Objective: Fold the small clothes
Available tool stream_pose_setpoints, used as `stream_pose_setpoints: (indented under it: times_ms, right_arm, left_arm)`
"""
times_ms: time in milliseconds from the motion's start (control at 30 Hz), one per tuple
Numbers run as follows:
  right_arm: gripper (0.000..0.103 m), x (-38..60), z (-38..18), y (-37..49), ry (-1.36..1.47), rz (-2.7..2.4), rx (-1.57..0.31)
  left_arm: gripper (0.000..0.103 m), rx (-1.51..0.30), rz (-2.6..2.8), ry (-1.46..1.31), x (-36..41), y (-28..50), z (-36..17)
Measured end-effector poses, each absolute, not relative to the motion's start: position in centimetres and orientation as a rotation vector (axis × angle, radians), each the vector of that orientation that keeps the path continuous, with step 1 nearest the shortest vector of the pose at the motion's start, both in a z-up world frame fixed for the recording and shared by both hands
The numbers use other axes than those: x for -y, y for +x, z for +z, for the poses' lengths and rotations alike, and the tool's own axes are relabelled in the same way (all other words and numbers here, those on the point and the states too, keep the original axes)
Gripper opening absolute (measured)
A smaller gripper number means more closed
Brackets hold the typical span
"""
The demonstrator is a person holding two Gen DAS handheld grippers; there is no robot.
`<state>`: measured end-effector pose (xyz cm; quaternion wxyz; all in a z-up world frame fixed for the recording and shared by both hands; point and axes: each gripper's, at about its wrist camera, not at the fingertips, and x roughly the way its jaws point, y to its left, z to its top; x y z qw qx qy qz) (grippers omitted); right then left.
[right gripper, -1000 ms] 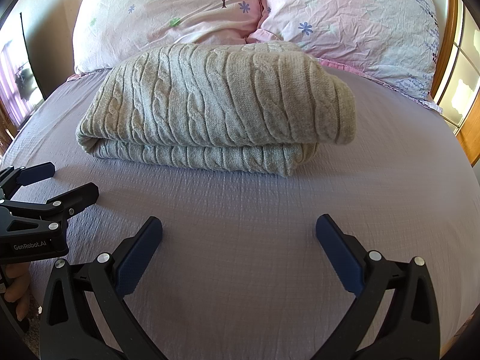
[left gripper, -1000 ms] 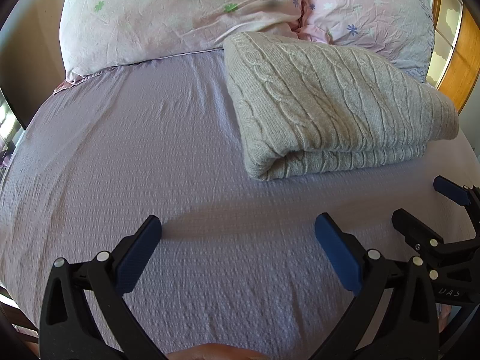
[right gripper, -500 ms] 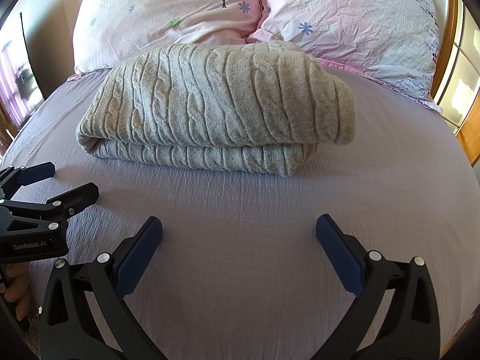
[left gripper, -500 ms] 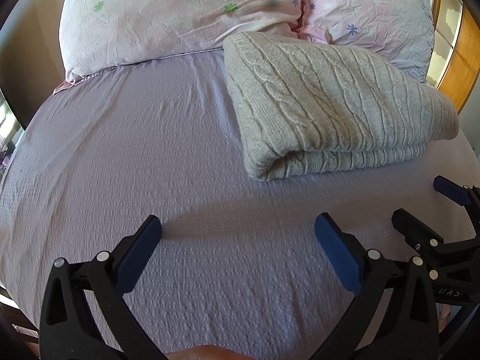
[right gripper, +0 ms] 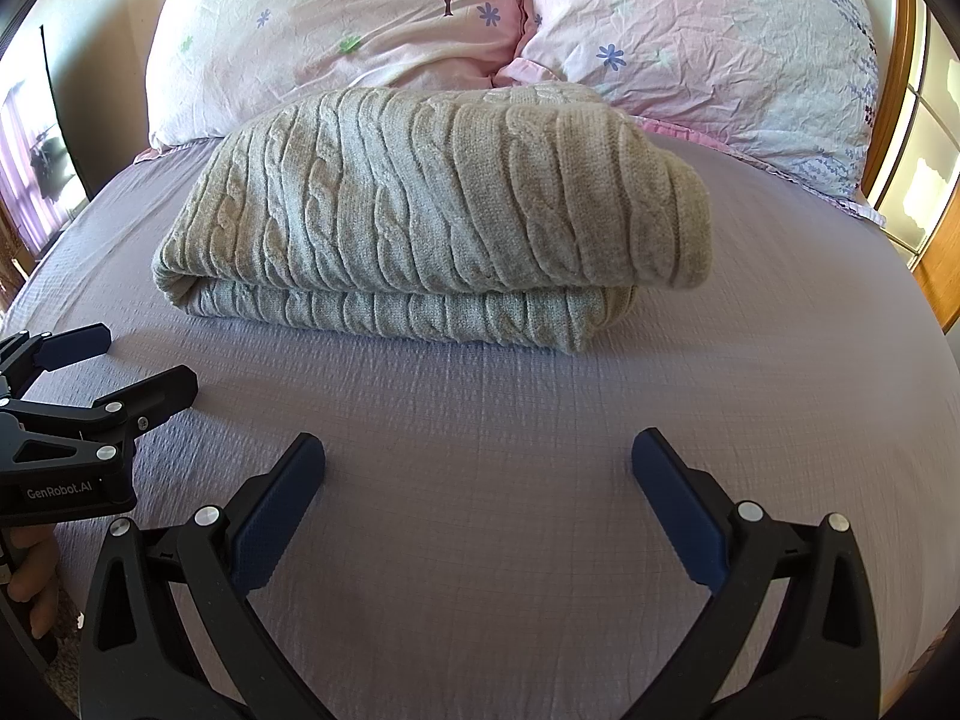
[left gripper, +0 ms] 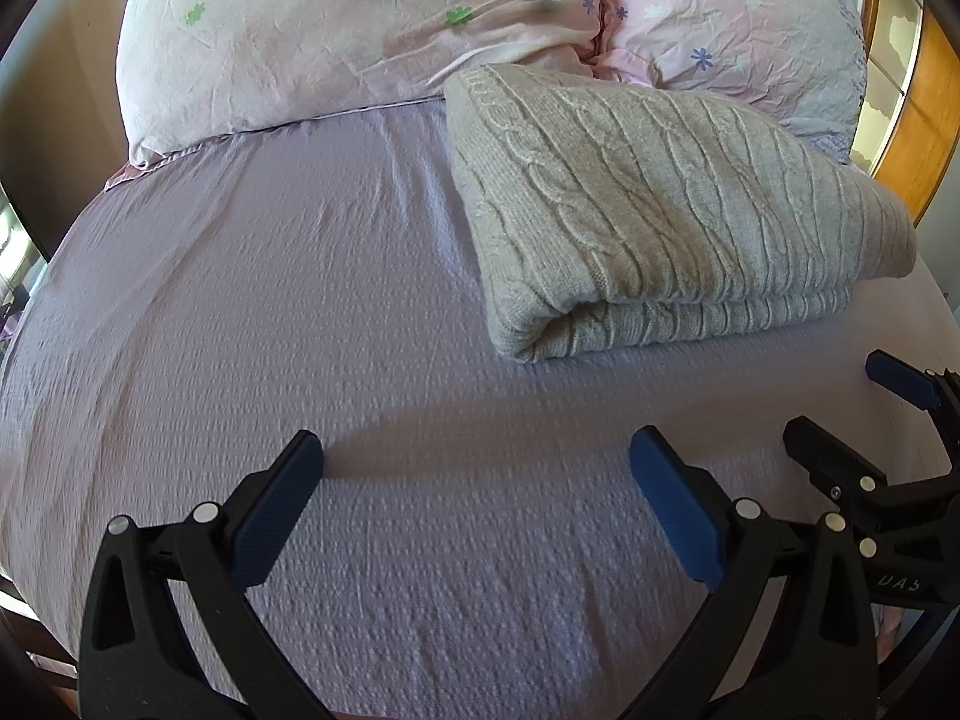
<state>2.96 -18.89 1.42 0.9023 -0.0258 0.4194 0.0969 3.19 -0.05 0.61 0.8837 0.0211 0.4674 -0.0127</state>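
nearest the cameras, two black plastic clamp-style grippers with dark blue rubber pads hover low over a lilac crinkle-textured bed sheet (left gripper: 252,276). the left gripper (left gripper: 474,480) has its jaws spread wide apart and holds nothing; only bare sheet lies between its pads. the right gripper (right gripper: 477,477) is likewise spread wide and empty. in the left wrist view the right gripper shows at the right edge, and in the right wrist view the left gripper (right gripper: 114,360) shows at the left edge, so the two sit side by side, near each other but not touching. beyond them, apart from both tools, lies a pale grey-beige cable-knit sweater (right gripper: 432,216), folded into a thick, tidy rectangle with its layers stacked and a rounded fold on one end. it rests flat on the sheet in the upper middle of the bed, its far edge close against two pink pillows with a small flower and tree print (right gripper: 690,42) at the head of the bed. a wooden frame and bright window panes show at the far right. the fold looks finished. the risk from here seems to be a careless reach: a pad catching the loose knit or nudging the top layer could drag the stack askew or open the fold, and the soft bulky layers could slump if pressed unevenly.
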Motion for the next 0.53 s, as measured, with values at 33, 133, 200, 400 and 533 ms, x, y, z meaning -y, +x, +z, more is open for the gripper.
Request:
stream_pose_setpoints:
  times_ms: [33,133,200,400,533]
  right_arm:
    - [0.102,18.89,1.43,2.92,-0.053,0.201,-0.867]
    - [0.102,18.88,1.43,2.91,-0.053,0.2,-0.867]
    - [0.102,18.9,1.42,2.94,-0.053,0.2,-0.867]
    - [0.102,18.88,1.42,2.94,-0.053,0.2,-0.867]
    - [0.102,18.86,1.43,2.91,-0.053,0.2,-0.867]
  left_arm:
    - [0.101,-0.973,-0.026,0.044,0.05,3.19,0.63]
    - [0.101,-0.972,-0.026,0.044,0.08,3.11,0.61]
    - [0.101,-0.974,-0.027,0.044,0.06,3.16,0.62]
    - [0.101,-0.973,-0.025,0.043,0.04,3.19,0.64]
    - [0.101,-0.973,-0.027,0.044,0.02,3.24,0.65]
